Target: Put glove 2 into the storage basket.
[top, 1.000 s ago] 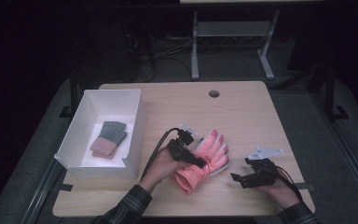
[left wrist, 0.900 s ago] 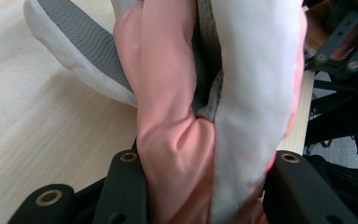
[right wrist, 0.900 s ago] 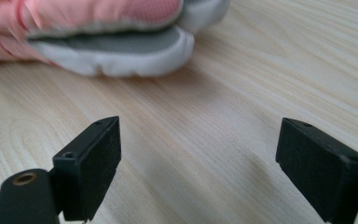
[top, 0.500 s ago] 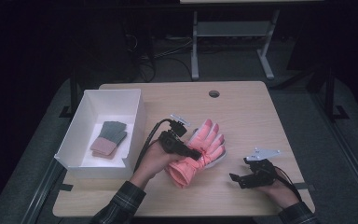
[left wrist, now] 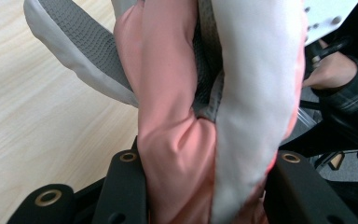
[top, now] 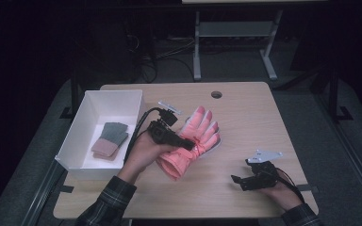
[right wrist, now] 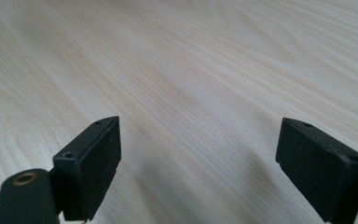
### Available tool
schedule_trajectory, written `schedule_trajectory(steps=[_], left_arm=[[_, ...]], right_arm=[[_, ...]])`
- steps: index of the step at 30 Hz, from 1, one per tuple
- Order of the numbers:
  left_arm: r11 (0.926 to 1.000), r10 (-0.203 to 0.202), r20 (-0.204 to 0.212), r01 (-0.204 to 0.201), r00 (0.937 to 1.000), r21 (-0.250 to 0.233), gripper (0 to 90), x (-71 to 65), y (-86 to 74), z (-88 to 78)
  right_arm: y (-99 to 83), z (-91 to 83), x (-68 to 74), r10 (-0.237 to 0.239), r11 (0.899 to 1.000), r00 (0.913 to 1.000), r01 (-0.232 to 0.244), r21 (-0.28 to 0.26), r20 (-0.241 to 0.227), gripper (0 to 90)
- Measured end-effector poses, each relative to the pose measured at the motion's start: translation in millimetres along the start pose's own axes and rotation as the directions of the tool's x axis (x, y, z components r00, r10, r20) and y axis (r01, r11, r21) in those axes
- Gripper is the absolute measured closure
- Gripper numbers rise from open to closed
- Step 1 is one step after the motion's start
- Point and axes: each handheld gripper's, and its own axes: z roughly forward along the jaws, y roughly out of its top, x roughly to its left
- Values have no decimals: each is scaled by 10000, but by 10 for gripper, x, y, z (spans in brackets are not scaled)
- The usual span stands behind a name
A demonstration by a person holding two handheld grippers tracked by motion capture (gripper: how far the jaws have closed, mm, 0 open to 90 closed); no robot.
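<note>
A padded pink glove (top: 199, 134) with a grey-and-white palm side hangs above the middle of the wooden table (top: 250, 122), fingers pointing away from me and cuff toward me. My left gripper (top: 188, 143) is shut on it across the wrist. In the left gripper view the bunched pink and white fabric of the glove (left wrist: 182, 130) is squeezed between the two black jaws of the left gripper (left wrist: 207, 161). My right gripper (top: 239, 181) rests low at the front right of the table. In its own view the right gripper (right wrist: 200, 154) stands open over bare wood.
A white bin (top: 87, 117) sits at the table's left side, holding a folded grey-green cloth (top: 114, 133) and a pinkish-brown one (top: 104, 149). A round cable hole (top: 216, 94) lies near the far edge. A metal stand's legs (top: 197, 52) rise behind the table.
My left gripper has lifted the glove off the table and carried it a little toward the left and back. The right gripper has stayed where it was.
</note>
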Motion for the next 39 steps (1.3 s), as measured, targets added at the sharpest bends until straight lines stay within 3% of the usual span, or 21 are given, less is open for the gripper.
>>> schedule_trajectory(steps=[3, 11, 17, 25, 33, 39], left_arm=[[9999, 113, -202, -113, 9997, -16, 616, 11, 21, -130], [9978, -178, -810, 125, 9966, -656, 616, 76, 72, -608], [9948, -200, -1251, 73, 9919, -1014, 616, 97, 101, -941], [9851, -532, -1750, 230, 9831, -1703, 616, 162, 40, -1363], [9733, -1212, -2173, 729, 9685, -2177, 616, 331, -162, -1661], [9558, -1865, -2374, 1202, 9533, -2683, 616, 495, -342, -1863]], right_arm=[[0, 3, 9, -26, 10000, 10000, 26, -35, 34, 137], [0, 5, 7, -57, 9999, 10000, 58, -142, 73, 137], [1, 9, 16, -136, 9999, 9999, 137, -101, 104, 138], [-6, 12, 2, -148, 9998, 9998, 150, -138, 159, 138], [-7, 20, 8, -203, 9997, 9997, 205, -124, 160, 138], [-6, 16, -5, -163, 9998, 9997, 166, -122, 193, 137]])
